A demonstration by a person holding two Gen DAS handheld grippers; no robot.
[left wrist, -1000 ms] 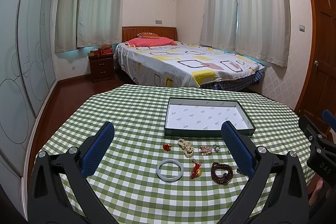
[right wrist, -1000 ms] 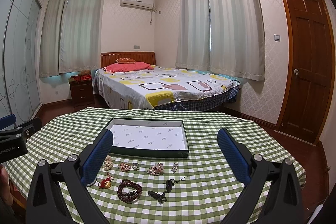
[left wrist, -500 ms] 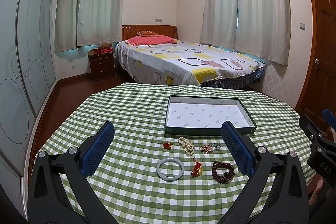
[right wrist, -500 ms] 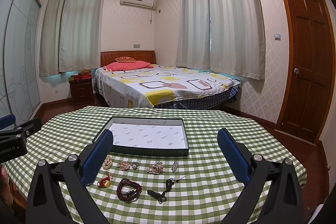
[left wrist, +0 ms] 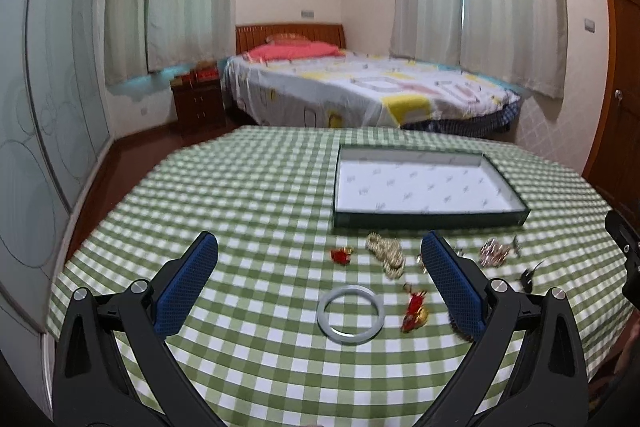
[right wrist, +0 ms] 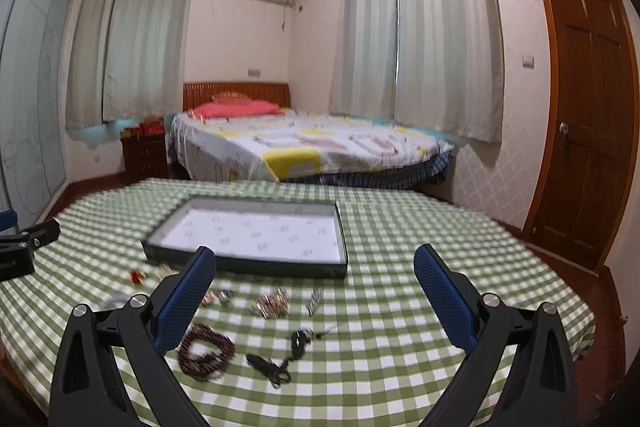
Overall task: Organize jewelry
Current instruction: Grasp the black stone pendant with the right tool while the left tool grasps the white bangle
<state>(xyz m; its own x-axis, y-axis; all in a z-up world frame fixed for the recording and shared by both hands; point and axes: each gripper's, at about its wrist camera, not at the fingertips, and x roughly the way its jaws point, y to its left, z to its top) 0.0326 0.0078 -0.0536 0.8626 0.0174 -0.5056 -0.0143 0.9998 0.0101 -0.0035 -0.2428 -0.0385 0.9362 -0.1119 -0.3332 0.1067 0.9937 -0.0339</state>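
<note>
jewelry laid out on a checked table in a bedroom

green-and-white checked tablecloth (left wrist: 248,211) covered a table, with a bed (left wrist: 360,87), pale curtains (right wrist: 432,39) and a wooden door (right wrist: 584,115) behind it. a shallow dark green tray (left wrist: 424,218) with a white printed lining sat toward the table's far side, nothing in it. just in front of it lay the loose pieces: a pale bangle (left wrist: 351,313), a red and gold charm (left wrist: 414,309), a pale bead strand (left wrist: 387,251), a small red piece (left wrist: 341,255), a dark red bead bracelet (right wrist: 206,351) and a black cord pendant (right wrist: 280,359). the left gripper (left wrist: 320,283) hovered over the bangle, jaws spread wide, gripping nothing. the right gripper (right wrist: 316,293) hung above the bracelet and cord, equally wide and empty-handed.
</note>
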